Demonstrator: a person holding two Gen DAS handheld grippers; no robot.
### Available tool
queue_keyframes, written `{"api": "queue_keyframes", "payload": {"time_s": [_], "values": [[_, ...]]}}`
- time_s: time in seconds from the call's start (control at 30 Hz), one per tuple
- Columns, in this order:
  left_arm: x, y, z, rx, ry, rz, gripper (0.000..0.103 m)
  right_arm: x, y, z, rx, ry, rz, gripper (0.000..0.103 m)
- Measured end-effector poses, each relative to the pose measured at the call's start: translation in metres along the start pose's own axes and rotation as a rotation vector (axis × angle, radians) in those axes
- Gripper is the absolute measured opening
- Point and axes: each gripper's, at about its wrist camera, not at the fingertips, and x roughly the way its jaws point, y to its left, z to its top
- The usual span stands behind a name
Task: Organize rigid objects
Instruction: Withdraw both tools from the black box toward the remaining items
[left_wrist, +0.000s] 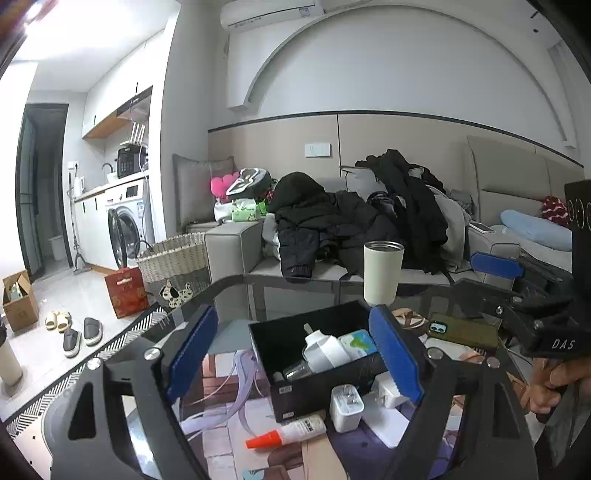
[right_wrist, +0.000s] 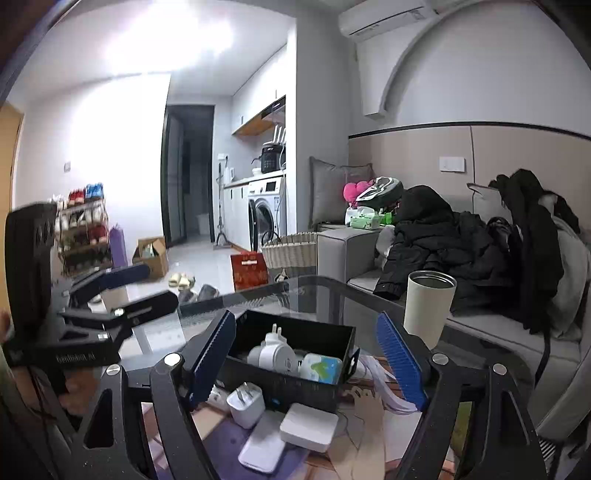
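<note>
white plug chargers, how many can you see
3: travel adapter inside the black box; small charger before the box; another beside it. More may be hidden.

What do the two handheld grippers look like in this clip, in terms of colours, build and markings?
Both are matte black frames with triangular cut-outs and silver screw heads. The left gripper and right gripper each carry two ribbed blue finger pads. Seen from the left wrist view, the right unit's body shows white letters "DAS"; the left unit's lettering in the other view is blurred. A bare hand grips the handle. No cables visible.

A lived-in home: sofa (left_wrist: 295, 273) under coats, washing machine (left_wrist: 129, 221), slippers (left_wrist: 77, 336).
</note>
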Motion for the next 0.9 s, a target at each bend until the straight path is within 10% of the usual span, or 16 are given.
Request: {"api": "queue_keyframes", "payload": {"time_s": [0.43, 0.9], "values": [[0.0, 0.002, -0.001, 0.007, -0.028, 0.042, 0.088, 0.006, -0.002, -0.003, 0.0, 0.028, 0.009, 0.081], [0.074, 0.009, -0.048, 0.002, 0.437, -0.014, 0.088, 0.092, -0.017, -0.05, 0.094, 0.481, 0.055, 0.08]]}}
